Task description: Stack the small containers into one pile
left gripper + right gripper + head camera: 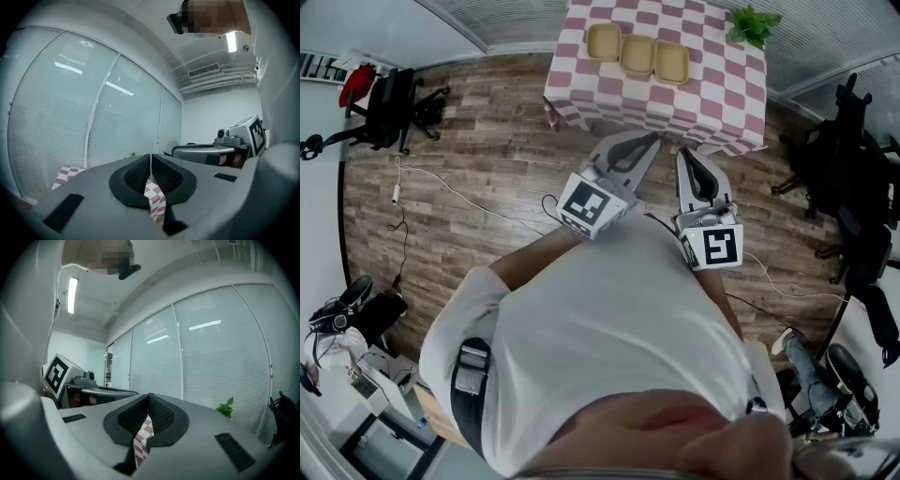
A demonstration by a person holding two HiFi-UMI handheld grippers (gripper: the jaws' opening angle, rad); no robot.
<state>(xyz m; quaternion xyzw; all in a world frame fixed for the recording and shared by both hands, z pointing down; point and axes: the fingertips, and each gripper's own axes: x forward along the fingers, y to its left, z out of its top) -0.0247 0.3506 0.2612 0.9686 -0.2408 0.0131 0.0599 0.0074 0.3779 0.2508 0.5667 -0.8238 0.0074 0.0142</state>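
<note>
Three small tan containers (604,41) (637,53) (671,63) lie side by side in a row on the pink-and-white checkered table (712,89) at the top of the head view. My left gripper (654,139) (150,161) and right gripper (684,150) (148,401) are held close to the person's chest, short of the table's near edge, pointing toward it. Both are shut with nothing between the pads. In both gripper views only a strip of the checkered cloth (65,174) shows, and the containers are hidden.
A small green plant (754,25) (226,408) stands at the table's far right corner. Black office chairs stand at the left (389,103) and right (848,178). Cables (469,202) run over the wooden floor. Window blinds (70,117) lie behind the table.
</note>
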